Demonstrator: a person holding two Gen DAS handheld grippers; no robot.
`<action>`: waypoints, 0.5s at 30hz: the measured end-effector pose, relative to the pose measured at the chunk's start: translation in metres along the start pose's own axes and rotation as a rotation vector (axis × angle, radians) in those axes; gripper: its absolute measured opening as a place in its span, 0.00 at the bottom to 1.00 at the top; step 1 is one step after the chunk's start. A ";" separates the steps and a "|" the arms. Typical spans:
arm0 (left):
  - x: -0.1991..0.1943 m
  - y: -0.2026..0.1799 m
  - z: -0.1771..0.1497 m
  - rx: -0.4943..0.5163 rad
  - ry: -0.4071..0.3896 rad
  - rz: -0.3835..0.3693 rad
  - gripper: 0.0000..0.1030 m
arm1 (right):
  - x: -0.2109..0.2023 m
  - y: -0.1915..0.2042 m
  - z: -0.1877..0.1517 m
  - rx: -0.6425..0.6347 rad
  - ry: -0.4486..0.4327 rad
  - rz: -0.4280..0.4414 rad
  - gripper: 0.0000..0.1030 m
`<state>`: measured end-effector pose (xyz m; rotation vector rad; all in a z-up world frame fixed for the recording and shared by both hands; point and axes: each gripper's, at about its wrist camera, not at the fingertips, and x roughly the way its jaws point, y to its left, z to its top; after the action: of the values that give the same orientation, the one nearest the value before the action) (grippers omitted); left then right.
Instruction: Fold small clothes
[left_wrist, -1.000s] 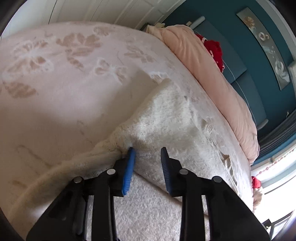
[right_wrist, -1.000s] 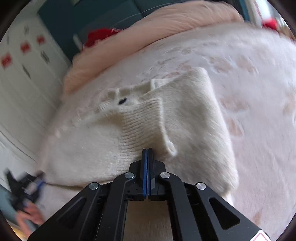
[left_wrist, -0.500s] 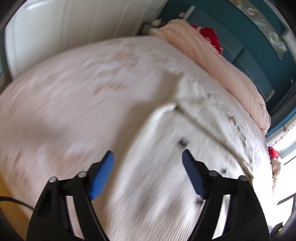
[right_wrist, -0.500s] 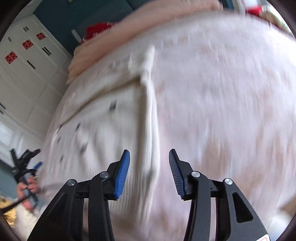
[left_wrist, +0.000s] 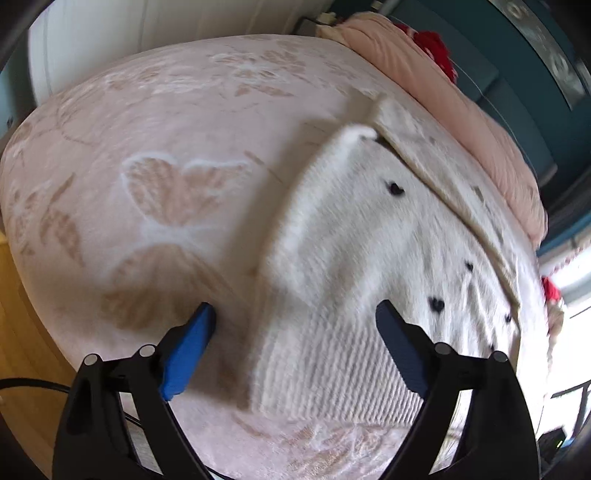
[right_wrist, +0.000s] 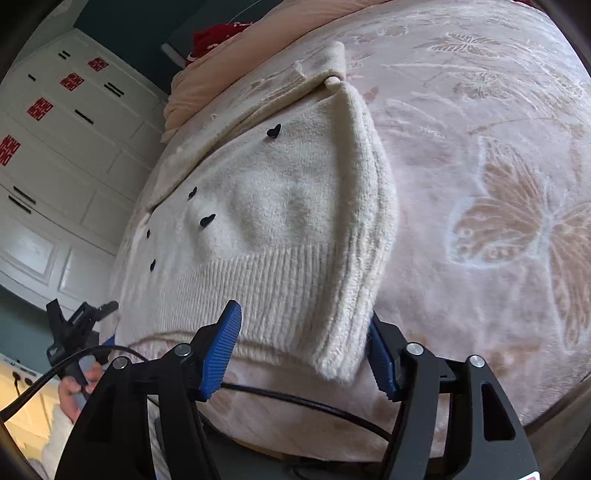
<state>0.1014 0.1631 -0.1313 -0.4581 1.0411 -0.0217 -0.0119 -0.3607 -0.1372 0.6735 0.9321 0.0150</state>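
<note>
A cream knit sweater (left_wrist: 369, 258) with small black hearts lies flat on the pink bed cover, its ribbed hem toward me; both sleeves lie folded along its sides. My left gripper (left_wrist: 295, 350) is open and empty above the hem's left corner. In the right wrist view the sweater (right_wrist: 280, 206) fills the middle, and a folded sleeve (right_wrist: 365, 229) runs down its right side. My right gripper (right_wrist: 303, 347) is open, its fingers either side of the sleeve cuff and hem, not closed on them. The left gripper (right_wrist: 77, 325) shows at the far left, held in a hand.
The pink butterfly-patterned bed cover (left_wrist: 166, 192) spreads around the sweater. A peach duvet (left_wrist: 461, 96) and a red item (left_wrist: 432, 44) lie at the bed's far side. White cupboards (right_wrist: 55, 147) stand left. A black cable (right_wrist: 295, 398) runs along the bed's near edge.
Both grippers have opened and pulled back from the sweater toward the hem. The right one let go of the sleeve, which now lies along the right side.
</note>
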 end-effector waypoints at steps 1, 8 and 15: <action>0.002 -0.006 -0.003 0.027 0.007 -0.009 0.83 | 0.004 0.002 0.001 0.002 -0.011 -0.004 0.38; -0.018 -0.017 0.000 0.021 0.050 -0.098 0.08 | -0.039 0.013 0.013 0.034 -0.122 0.097 0.07; -0.096 -0.032 -0.022 0.091 0.045 -0.198 0.07 | -0.123 0.015 0.000 -0.092 -0.185 0.069 0.06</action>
<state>0.0401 0.1490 -0.0487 -0.4776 1.0312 -0.2554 -0.0830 -0.3851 -0.0387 0.6104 0.7258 0.0556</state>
